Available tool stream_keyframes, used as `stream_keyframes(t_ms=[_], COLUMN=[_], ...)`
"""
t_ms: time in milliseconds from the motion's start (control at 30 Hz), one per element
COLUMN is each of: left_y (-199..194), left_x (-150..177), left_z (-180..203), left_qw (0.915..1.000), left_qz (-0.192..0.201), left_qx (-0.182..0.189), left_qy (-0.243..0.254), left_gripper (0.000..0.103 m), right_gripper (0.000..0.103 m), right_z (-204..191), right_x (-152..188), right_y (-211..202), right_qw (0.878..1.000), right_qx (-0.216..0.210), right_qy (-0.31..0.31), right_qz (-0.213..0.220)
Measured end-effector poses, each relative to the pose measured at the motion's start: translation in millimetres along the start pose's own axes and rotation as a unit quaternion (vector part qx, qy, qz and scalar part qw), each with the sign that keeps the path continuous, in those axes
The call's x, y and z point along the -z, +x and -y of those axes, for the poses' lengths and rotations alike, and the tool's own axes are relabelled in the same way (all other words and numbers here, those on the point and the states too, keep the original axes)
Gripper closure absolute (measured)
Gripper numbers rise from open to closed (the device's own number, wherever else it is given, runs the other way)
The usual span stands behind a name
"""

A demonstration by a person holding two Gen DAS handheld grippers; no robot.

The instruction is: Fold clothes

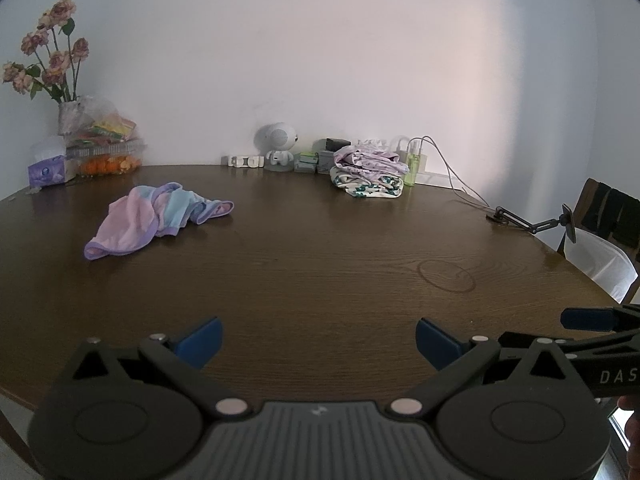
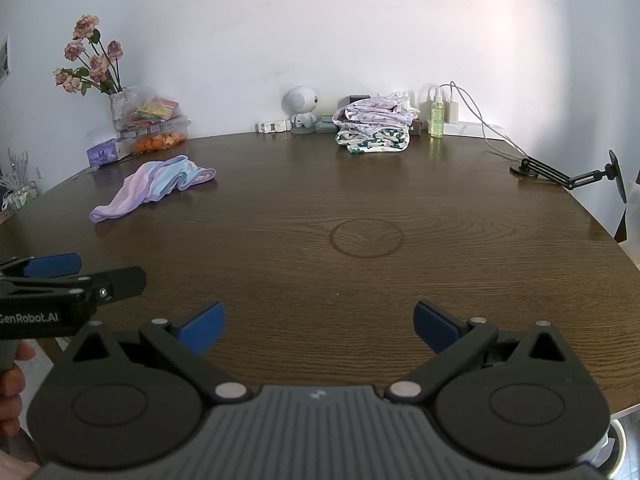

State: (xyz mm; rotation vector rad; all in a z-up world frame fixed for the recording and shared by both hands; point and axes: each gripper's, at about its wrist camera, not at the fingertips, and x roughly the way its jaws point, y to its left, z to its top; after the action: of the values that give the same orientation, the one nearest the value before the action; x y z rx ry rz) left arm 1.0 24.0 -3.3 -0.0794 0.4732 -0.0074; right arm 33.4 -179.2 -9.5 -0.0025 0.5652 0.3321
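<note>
A crumpled pink, blue and purple garment [image 1: 154,218] [image 2: 154,186] lies on the brown wooden table [image 1: 320,264] [image 2: 360,288], far left of the middle. A pile of folded patterned clothes [image 1: 370,172] [image 2: 376,128] sits at the back near the wall. My left gripper [image 1: 318,338] hovers over the table's near edge, open, nothing between its blue pads. My right gripper [image 2: 318,326] is likewise open and empty beside it. Each gripper shows in the other's view: the right gripper [image 1: 592,320] at the right edge, the left gripper [image 2: 56,268] at the left edge.
Along the back wall stand a vase of dried roses [image 2: 94,68], snack boxes [image 2: 156,128], a tissue pack [image 1: 50,168], a small white robot figure [image 1: 278,146], a green spray bottle [image 2: 437,114] and charger cables. A black phone arm [image 2: 568,174] sits at the right rim; a chair [image 1: 604,240] beyond.
</note>
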Motion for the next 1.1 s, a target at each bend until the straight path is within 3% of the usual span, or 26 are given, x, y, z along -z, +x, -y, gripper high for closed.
stream_keyframes(t_ms=[1100], left_y=[-3.5], left_x=[-2.1], left_z=[-1.6], left_qw=[1.0000], left_qz=[0.005], left_qx=[0.006], left_qy=[-0.001], left_gripper=[0.000], right_gripper=[0.000], right_z=[-3.3], right_x=[-1.4], right_y=[-2.2], right_qw=[1.000], right_qx=[-0.004], right_qy=[0.002], right_qz=[-0.002])
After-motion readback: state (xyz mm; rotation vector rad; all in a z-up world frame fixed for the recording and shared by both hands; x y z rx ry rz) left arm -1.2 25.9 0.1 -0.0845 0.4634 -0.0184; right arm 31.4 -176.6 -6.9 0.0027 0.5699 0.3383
